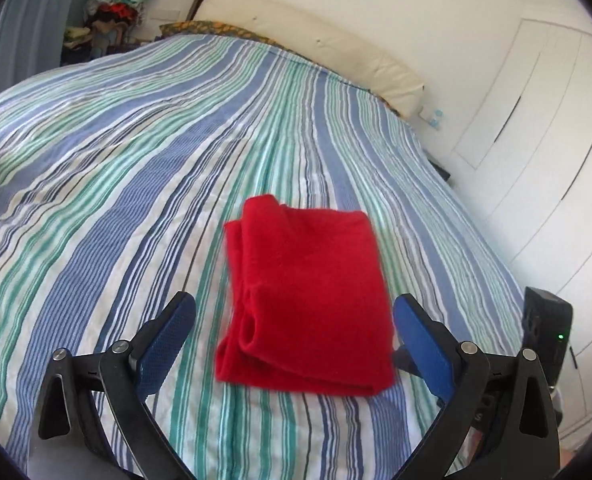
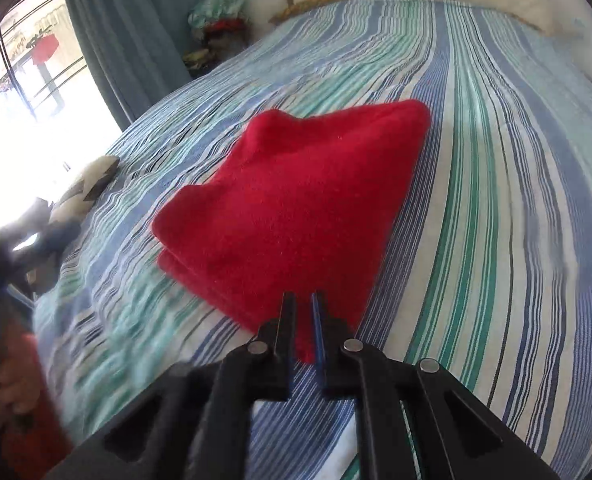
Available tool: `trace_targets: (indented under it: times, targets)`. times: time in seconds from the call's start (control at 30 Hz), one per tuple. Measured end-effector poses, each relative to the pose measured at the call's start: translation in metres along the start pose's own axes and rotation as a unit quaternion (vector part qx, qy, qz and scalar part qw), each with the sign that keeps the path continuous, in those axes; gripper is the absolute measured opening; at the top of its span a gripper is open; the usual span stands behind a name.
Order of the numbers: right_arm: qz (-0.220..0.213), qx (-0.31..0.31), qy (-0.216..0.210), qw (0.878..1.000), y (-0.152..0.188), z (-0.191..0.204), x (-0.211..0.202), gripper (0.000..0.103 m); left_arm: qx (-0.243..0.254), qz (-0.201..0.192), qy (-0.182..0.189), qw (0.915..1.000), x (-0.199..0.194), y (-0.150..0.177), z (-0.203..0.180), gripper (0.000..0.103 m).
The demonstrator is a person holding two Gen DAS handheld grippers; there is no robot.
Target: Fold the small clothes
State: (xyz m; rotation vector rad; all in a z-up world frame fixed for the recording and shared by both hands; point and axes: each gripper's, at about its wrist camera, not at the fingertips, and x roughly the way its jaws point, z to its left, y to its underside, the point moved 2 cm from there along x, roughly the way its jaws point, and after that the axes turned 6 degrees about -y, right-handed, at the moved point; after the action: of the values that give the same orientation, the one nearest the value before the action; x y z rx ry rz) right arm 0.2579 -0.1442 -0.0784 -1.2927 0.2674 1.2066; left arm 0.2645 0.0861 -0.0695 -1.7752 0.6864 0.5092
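Note:
A red garment [image 1: 304, 292] lies folded in several layers on the striped bed cover [image 1: 136, 160]. My left gripper [image 1: 294, 306] is open wide, its blue pads either side of the garment's near part and a little above it, holding nothing. In the right wrist view the same red garment [image 2: 296, 200] fills the middle. My right gripper [image 2: 302, 300] is nearly closed, with its fingertips pinching the near corner of the garment; red cloth shows in the narrow gap between them.
A cream pillow [image 1: 316, 40] lies along the wall at the head of the bed. A pile of clothes [image 1: 116, 4] sits in the far corner. White wardrobe doors [image 1: 536, 120] stand to the right. A patterned cushion [image 2: 84, 188] and window [image 2: 24, 92] are left.

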Motion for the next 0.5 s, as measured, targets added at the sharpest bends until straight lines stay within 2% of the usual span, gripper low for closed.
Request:
trace_targets:
  times: [0.03, 0.07, 0.13, 0.17, 0.23, 0.3, 0.33, 0.4, 0.5]
  targets:
    - [-0.003, -0.005, 0.002, 1.000, -0.004, 0.004, -0.002, 0.010, 0.007, 0.012, -0.021, 0.9997, 0.018, 0.002, 0.000, 0.095]
    - [-0.004, -0.006, 0.003, 1.000, -0.007, 0.005, -0.001, 0.010, 0.019, 0.034, -0.046, 0.9982, 0.039, 0.009, 0.001, 0.084]
    - [0.001, 0.004, 0.011, 1.000, -0.005, 0.003, 0.010, 0.010, 0.061, 0.107, -0.090, 0.9883, 0.082, 0.036, 0.008, 0.068]
    - [0.015, 0.014, 0.014, 1.000, 0.001, -0.001, 0.021, 0.014, 0.080, 0.132, -0.090, 0.9840, 0.095, 0.050, 0.012, 0.068]
    - [0.061, 0.027, 0.012, 0.998, 0.016, -0.015, 0.047, 0.015, 0.118, 0.099, -0.081, 0.9848, 0.080, 0.054, 0.012, 0.068]
    - [0.042, 0.023, 0.004, 0.999, 0.015, -0.015, 0.038, 0.015, 0.112, 0.103, -0.068, 0.9860, 0.061, 0.042, 0.015, 0.070]
    - [0.036, 0.030, -0.006, 0.999, 0.009, -0.016, 0.030, 0.016, 0.092, 0.093, -0.046, 0.9904, 0.050, 0.032, 0.018, 0.070]
    - [-0.007, 0.042, -0.013, 0.999, -0.005, -0.021, 0.006, 0.016, 0.060, 0.060, -0.014, 0.9963, 0.034, 0.010, 0.020, 0.078]
    - [-0.056, 0.047, -0.010, 0.997, -0.041, -0.033, -0.012, 0.016, 0.057, 0.044, 0.011, 0.9974, 0.042, -0.015, 0.005, 0.083]
